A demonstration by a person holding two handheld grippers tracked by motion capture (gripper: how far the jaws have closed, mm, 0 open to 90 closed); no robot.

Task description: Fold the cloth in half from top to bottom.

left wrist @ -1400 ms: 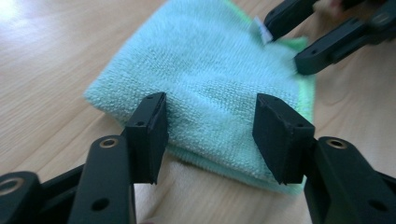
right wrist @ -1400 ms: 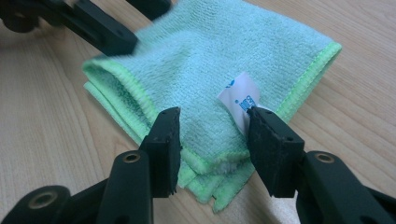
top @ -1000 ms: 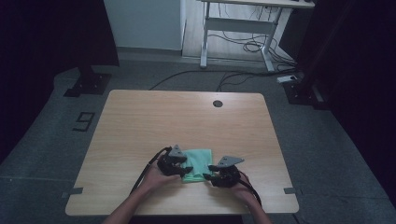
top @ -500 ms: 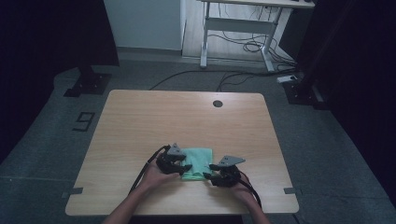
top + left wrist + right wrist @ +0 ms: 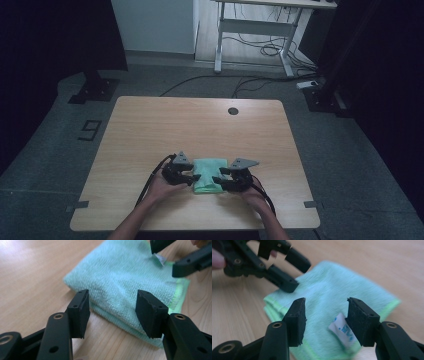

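Against the earlier high view little was changed: the cloth (image 5: pixel 208 174) was left folded at the lower middle of the table (image 5: pixel 150 130), and both hands were kept beside it, while the right gripper (image 5: pixel 218 180) had its jaws opened wider just before. The left gripper (image 5: pixel 196 177) was seen at the cloth's left edge and the right gripper at its right edge, each with jaws spread and nothing pinched. In the gripper views the cloth lay just beyond the open fingers (image 5: pixel 80 312), its white label (image 5: pixel 342 330) seen between the right gripper's fingers (image 5: pixel 297 320).
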